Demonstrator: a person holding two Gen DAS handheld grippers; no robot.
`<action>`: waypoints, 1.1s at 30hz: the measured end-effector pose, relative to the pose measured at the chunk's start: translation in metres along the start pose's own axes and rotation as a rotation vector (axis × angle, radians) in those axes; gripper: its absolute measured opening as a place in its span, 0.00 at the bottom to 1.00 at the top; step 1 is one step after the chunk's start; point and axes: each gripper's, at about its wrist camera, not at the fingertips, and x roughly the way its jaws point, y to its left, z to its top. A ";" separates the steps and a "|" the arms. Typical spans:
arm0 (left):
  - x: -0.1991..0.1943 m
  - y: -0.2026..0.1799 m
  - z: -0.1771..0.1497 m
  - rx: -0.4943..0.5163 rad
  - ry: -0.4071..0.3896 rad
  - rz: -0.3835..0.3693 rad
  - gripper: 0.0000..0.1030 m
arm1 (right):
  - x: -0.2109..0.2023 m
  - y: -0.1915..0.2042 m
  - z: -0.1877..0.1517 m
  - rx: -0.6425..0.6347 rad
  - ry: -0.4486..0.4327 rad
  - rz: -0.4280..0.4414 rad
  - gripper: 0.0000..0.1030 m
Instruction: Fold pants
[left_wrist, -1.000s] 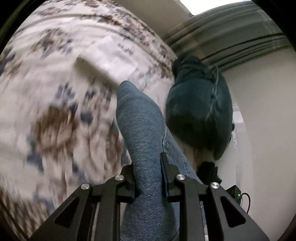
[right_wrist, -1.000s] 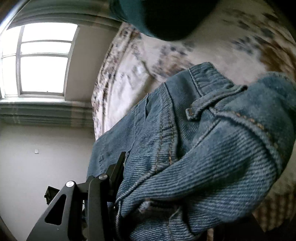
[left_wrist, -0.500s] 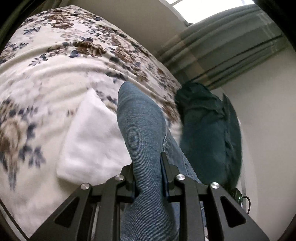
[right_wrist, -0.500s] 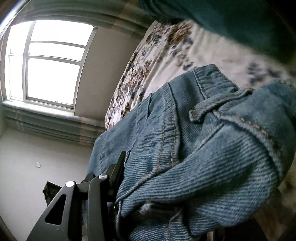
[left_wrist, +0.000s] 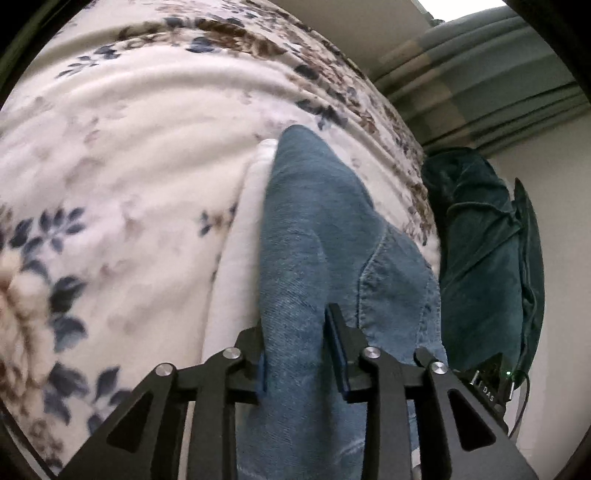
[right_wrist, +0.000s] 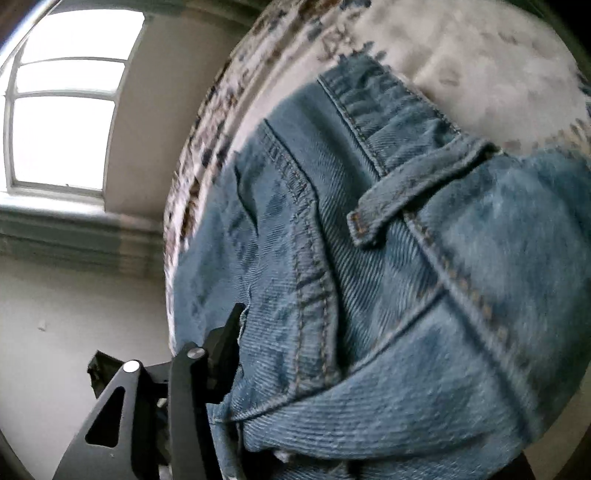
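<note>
Light blue jeans (left_wrist: 314, 229) stick forward between the fingers of my left gripper (left_wrist: 295, 326). Its jaws are opening, with the folded denim still filling the gap and lying against both pads. The fold hangs low over the floral bedspread (left_wrist: 129, 147). In the right wrist view the waistband and belt loop of the jeans (right_wrist: 388, 258) bulge over my right gripper (right_wrist: 306, 321). Those jaws are opening too. Only its left finger (right_wrist: 221, 343) shows, touching the denim, and the other is buried under cloth.
A folded white cloth (left_wrist: 236, 251) lies on the bed just left of and under the jeans. A dark teal garment (left_wrist: 480, 240) is heaped at the bed's right edge by the wall. Curtains (left_wrist: 480, 74) and a window (right_wrist: 62, 110) stand beyond.
Both grippers swept across the bed and sank toward it with the jeans. The white cloth now lies right beside the denim fold. The left jaws stand a little wider.
</note>
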 end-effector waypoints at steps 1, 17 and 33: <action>-0.004 -0.002 -0.001 0.004 0.002 0.028 0.28 | -0.004 0.002 0.002 -0.006 -0.004 -0.023 0.60; -0.082 -0.100 -0.067 0.298 -0.095 0.555 0.88 | -0.121 0.090 -0.050 -0.526 -0.141 -0.646 0.99; -0.234 -0.236 -0.154 0.400 -0.266 0.651 0.96 | -0.326 0.195 -0.137 -0.673 -0.309 -0.591 1.00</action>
